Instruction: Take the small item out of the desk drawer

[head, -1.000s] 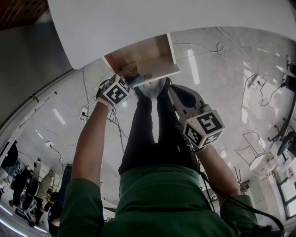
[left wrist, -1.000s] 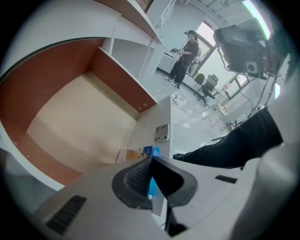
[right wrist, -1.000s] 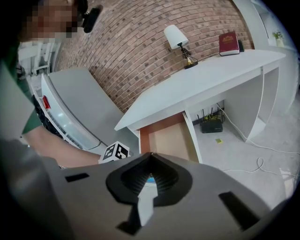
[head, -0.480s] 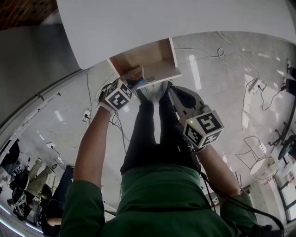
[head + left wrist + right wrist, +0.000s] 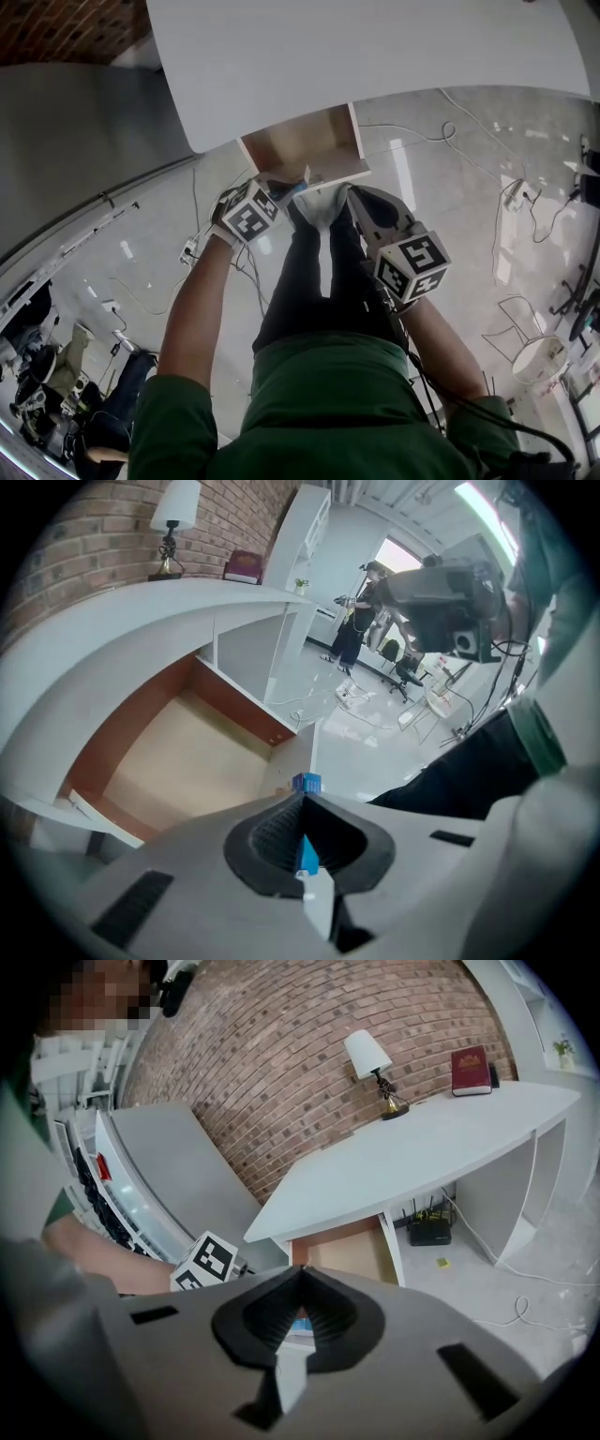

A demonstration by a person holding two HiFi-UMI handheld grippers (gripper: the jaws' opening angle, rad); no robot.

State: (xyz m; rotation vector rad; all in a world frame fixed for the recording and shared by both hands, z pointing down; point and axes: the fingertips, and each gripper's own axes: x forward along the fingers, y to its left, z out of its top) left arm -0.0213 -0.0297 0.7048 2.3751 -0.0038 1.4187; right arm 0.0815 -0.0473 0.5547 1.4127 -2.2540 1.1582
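**Blue item pinched in the left gripper at the open drawer's front**

The left gripper (image 5: 303, 795) has its jaws pressed onto a small blue item (image 5: 307, 783). A thin blue edge sticks out past the jaw tips, and more of it shows in the hollow between the dark pads. The drawer (image 5: 302, 145) stands pulled out from under the white desk (image 5: 375, 56), and the wooden floor that shows in it is bare. In the head view the held item sits at the drawer's front edge, on the side nearest the person. Whether it is fully clear of the rim is hard to judge from that steep angle.

The right gripper (image 5: 301, 1269) has its jaws pressed together at the tips with nothing clamped between them. A blue and white patch shows through the hollow behind the tips. It is probably the item in the other gripper, but that is not certain. In the head view this gripper hangs to the right of the drawer front, close to the left gripper but not touching the drawer.

The person stands facing the desk in black trousers (image 5: 305, 281) and a green top (image 5: 319, 403). A lamp (image 5: 368, 1057) and a red book (image 5: 470, 1070) stand on the desk against a brick wall (image 5: 281, 1063). A dark box with antennas (image 5: 431, 1231) sits on the floor beneath the desk.
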